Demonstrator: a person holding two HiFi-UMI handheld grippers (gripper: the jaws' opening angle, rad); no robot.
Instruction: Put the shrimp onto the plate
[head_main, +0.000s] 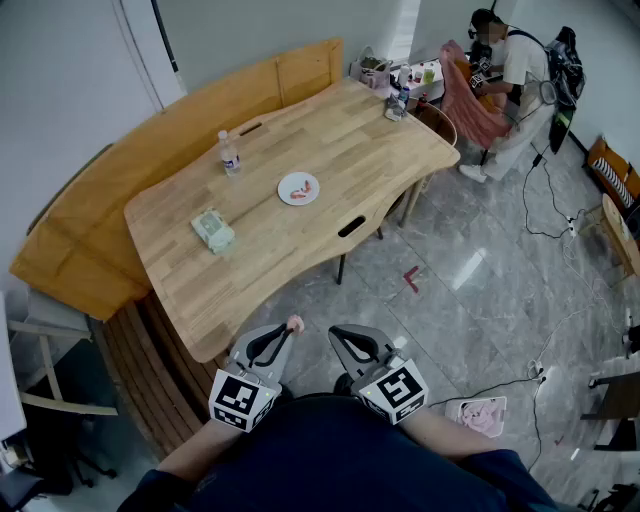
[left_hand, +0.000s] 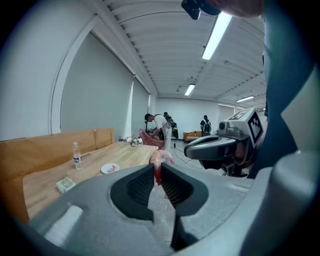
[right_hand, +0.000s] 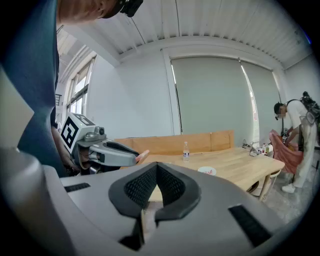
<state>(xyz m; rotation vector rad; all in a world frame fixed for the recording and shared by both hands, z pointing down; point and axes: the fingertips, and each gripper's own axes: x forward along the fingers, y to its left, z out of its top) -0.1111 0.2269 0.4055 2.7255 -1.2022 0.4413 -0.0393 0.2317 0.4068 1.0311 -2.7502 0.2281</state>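
Note:
A pink shrimp (left_hand: 159, 161) is pinched in my left gripper (head_main: 290, 328), which is shut on it and held close to my body, short of the table's near edge. The shrimp's tip (head_main: 295, 322) sticks out past the jaws. My right gripper (head_main: 336, 335) is shut with nothing in it, beside the left one. A white plate (head_main: 298, 188) with some red pieces on it lies in the middle of the wooden table (head_main: 330, 130); the same plate (left_hand: 109, 169) shows far ahead in the left gripper view, and the plate (right_hand: 206, 170) in the right gripper view.
A water bottle (head_main: 229, 153) stands on the table's far left and a green packet (head_main: 213, 231) lies on its near left. Clutter (head_main: 392, 82) sits at the far corner, where a person (head_main: 510, 80) stands. A wooden bench (head_main: 90, 215) wraps the left side. Cables cross the floor.

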